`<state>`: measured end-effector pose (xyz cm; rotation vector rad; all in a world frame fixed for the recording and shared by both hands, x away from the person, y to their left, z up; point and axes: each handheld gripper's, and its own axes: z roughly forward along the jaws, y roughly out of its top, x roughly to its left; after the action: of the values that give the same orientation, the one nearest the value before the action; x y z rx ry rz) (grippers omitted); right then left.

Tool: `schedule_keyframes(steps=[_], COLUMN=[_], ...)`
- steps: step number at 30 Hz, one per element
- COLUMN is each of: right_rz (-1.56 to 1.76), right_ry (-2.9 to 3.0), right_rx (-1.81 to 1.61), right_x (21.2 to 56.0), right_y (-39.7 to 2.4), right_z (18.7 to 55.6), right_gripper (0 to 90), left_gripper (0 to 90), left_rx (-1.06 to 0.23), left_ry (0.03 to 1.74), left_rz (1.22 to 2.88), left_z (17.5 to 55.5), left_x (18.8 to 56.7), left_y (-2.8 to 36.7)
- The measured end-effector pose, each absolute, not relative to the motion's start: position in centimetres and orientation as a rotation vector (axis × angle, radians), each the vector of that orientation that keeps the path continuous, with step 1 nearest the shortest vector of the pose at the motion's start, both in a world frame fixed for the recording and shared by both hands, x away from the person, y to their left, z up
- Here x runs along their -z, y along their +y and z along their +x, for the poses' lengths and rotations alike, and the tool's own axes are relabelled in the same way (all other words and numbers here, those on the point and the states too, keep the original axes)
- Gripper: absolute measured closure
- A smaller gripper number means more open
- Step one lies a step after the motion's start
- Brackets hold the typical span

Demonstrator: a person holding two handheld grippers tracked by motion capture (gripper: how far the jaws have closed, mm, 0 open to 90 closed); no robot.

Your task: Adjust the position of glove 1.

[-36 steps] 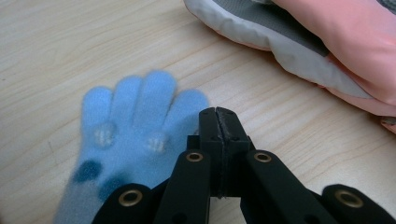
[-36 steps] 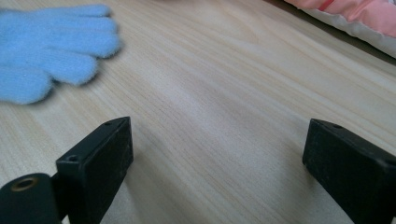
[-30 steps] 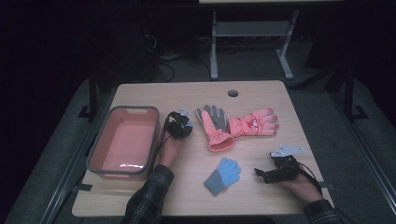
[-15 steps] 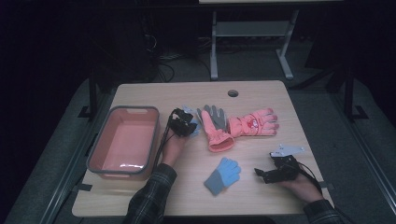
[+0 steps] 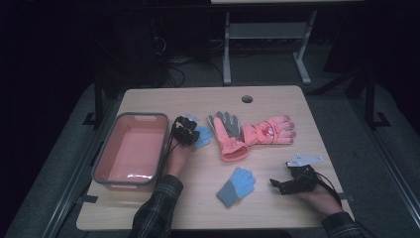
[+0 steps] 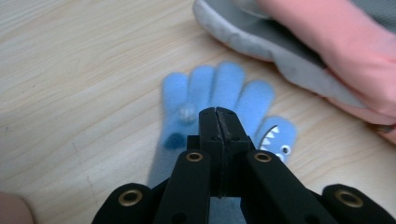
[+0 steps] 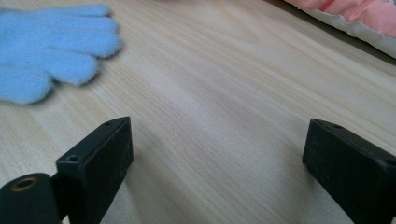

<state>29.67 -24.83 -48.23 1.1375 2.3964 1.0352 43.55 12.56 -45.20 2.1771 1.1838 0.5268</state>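
Two grippers differ: the left gripper [image 6: 218,114] is pinched tight on the blue glove [image 6: 219,93], the right gripper [image 7: 217,154] gapes wide, holding nothing.

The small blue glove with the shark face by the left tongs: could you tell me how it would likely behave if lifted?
The blue shark glove looks like thin fleece, so it probably droops limply. It lies flat, likely very light, and unlikely to roll.

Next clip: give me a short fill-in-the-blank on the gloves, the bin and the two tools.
1. The left tool has its jaws ____ over the blue shark-face glove.
2. The right tool has its jaws ____ above bare table.
3. The pink bin contains ____ gloves.
4. The two large gloves are mainly ____ in colour.

Missing words: shut; open; no; pink
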Motion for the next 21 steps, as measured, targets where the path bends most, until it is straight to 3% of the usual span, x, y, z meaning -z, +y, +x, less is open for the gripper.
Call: schedule_keyframes(steps=[2, 21], right_rz=[1.138, 1.137], right_ry=[2.396, 2.397], right_rx=[-1.035, -1.035], right_x=[48.2, 48.2], right_y=[-24.8, -24.8], right_z=[29.7, 29.7], right_gripper=[7.9, 8.0], left_gripper=[86.3, 89.5], left_rx=[-0.540, -0.366], left_ry=[1.190, 1.083], left_rz=[2.186, 2.247], left_z=[43.7, 40.6], left_x=[45.5, 45.8], left_y=[12.7, 9.4])
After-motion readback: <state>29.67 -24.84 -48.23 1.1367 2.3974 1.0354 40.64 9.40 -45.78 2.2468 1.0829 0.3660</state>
